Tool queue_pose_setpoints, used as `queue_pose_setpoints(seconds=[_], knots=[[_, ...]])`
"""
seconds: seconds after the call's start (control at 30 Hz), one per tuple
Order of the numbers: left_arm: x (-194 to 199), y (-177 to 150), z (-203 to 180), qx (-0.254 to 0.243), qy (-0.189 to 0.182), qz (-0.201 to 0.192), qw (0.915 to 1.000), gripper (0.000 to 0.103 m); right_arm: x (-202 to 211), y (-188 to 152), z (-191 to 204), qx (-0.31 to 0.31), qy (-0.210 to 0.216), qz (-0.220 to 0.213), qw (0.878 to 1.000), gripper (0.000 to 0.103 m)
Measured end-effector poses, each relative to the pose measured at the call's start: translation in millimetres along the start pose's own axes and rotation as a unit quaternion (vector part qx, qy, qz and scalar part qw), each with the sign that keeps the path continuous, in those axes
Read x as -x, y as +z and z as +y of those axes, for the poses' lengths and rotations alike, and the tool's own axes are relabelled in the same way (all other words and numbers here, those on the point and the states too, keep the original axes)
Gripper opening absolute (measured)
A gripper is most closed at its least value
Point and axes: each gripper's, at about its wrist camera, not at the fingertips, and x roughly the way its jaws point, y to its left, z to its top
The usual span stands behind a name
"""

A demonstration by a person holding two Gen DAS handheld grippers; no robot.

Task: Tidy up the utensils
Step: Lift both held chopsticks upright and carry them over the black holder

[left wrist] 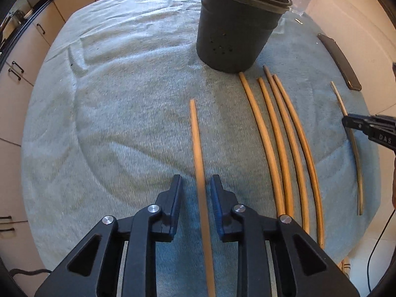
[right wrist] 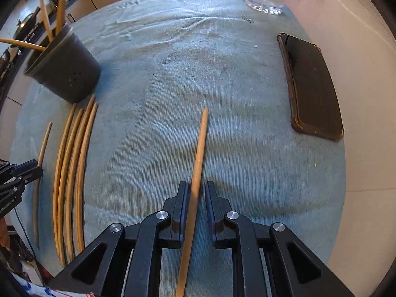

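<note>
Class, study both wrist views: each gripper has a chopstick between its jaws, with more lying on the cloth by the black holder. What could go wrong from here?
1. Neither the left gripper nor the right gripper visibly presses its chopstick, so closing off-centre might roll it away.
2. The four loose chopsticks lie close together; a reach there may scatter them.
3. The black holder already looks crowded, so insertion could tip it.

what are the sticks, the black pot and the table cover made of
Sticks: probably wood or bamboo, tan, smooth, matte. Black pot: looks like moulded plastic, dull finish, thin rolled rim, small holes in the wall. Table cover: woven cloth, pale blue-grey, with visible ribbing and wrinkles.
</note>
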Motion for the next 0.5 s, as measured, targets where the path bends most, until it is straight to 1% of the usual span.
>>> queue_pose_setpoints(seconds=[0.2, 0.23, 0.27, 0.3, 0.33, 0.37, 0.43, 0.5], knots=[[-5.2, 10.0, -7.9, -0.022, 0.004, 0.013, 0.9997, 0.022, -5.4, 14.7, 8.6, 0.02, -0.018, 0.023, 0.999, 0.014], [-8.0, 17.9, -10.7, -0.027, 0.01, 0.01, 0.9995, 0.01, -6.2, 16.1, 10.9, 0.026, -0.022, 0.023, 0.999, 0.014], [-8.1, 18.2, -11.7, -0.027, 0.014, 0.005, 0.9995, 0.006, -6.4, 16.2, 12.3, 0.03, -0.024, 0.023, 0.999, 0.014], [-7.9, 18.3, -12.3, -0.024, 0.012, 0.001, 0.9996, 0.006, -6.2, 15.9, 13.5, 0.032, -0.025, 0.02, 0.999, 0.013], [-6.8, 17.7, -12.1, -0.02, 0.009, -0.006, 0.9997, 0.006, -4.3, 13.7, 16.3, 0.032, -0.027, 0.015, 0.999, 0.008], [-4.4, 16.6, -11.6, -0.015, 0.001, -0.014, 0.9998, 0.006, -3.3, 12.0, 17.7, 0.035, -0.032, 0.007, 0.999, 0.007], [5.2, 12.3, -9.4, -0.003, -0.004, -0.037, 0.9993, 0.006, 1.7, 7.2, 20.1, 0.035, -0.024, -0.011, 0.999, 0.006], [23.0, 4.1, -6.8, 0.01, -0.015, -0.074, 0.9971, 0.006, 10.7, 1.6, 20.2, 0.027, -0.015, -0.032, 0.999, 0.006]])
